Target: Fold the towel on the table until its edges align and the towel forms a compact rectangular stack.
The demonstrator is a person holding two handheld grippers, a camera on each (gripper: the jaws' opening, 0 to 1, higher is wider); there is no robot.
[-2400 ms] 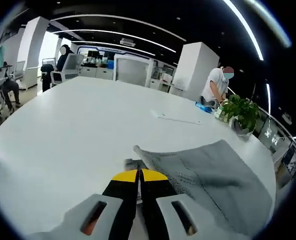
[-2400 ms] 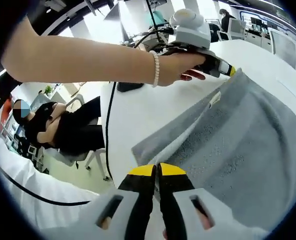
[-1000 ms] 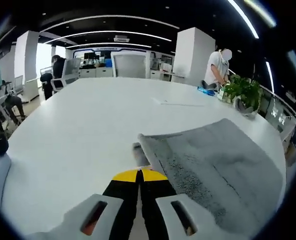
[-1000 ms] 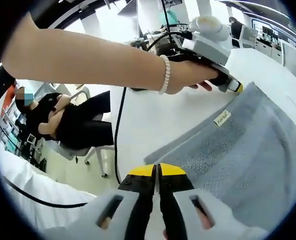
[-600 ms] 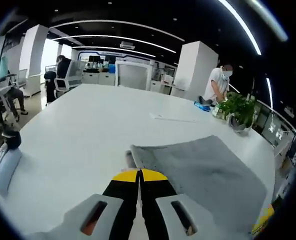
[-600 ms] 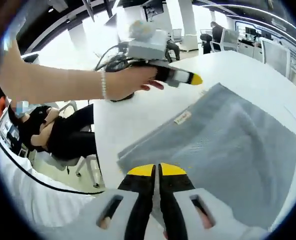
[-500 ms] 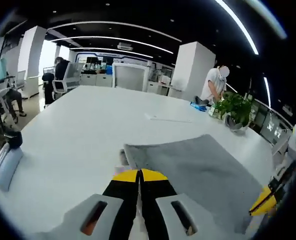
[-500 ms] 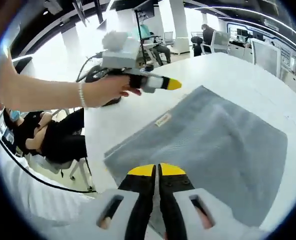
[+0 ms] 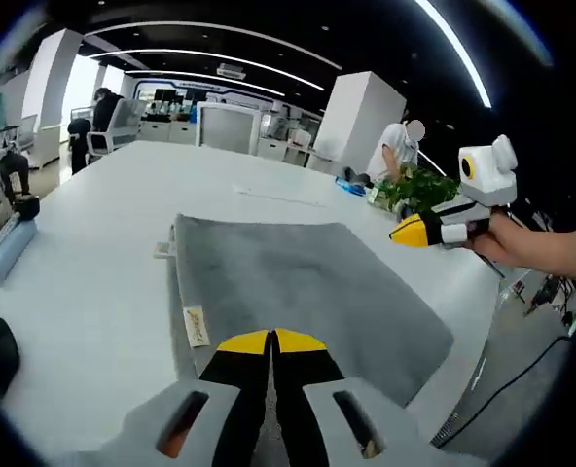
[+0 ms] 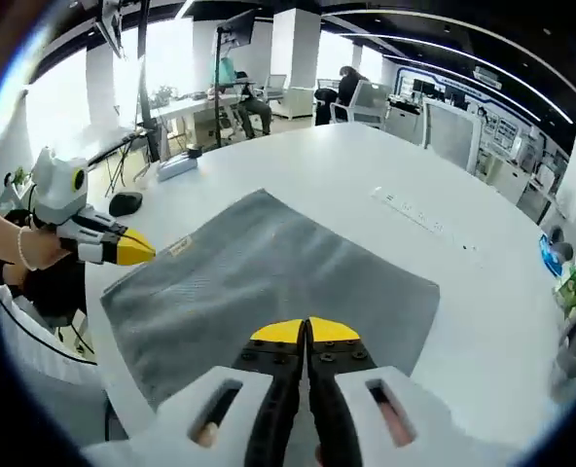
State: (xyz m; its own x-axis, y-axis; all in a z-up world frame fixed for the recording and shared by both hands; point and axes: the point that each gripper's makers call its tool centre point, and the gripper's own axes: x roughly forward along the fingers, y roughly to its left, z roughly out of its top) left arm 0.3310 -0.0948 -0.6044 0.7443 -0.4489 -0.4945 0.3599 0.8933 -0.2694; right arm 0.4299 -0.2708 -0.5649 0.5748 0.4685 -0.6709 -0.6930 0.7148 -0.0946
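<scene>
1. Towel [image 9: 288,282] lay flat, folded, on the white bench [image 9: 93,253].
2. Left tongs [image 9: 270,341] and right tongs [image 10: 304,332] were clenched, empty, above it.
3. Judgement: pinch two neighbouring corners together, then match edges before pressing.

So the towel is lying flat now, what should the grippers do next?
Probably open both and take one edge of the towel for the next fold. It lies spread on the table, not yet a compact stack. The left hand-held gripper and right hand-held gripper both look shut with nothing in them, above the cloth. I can't tell which edge is best.
</scene>
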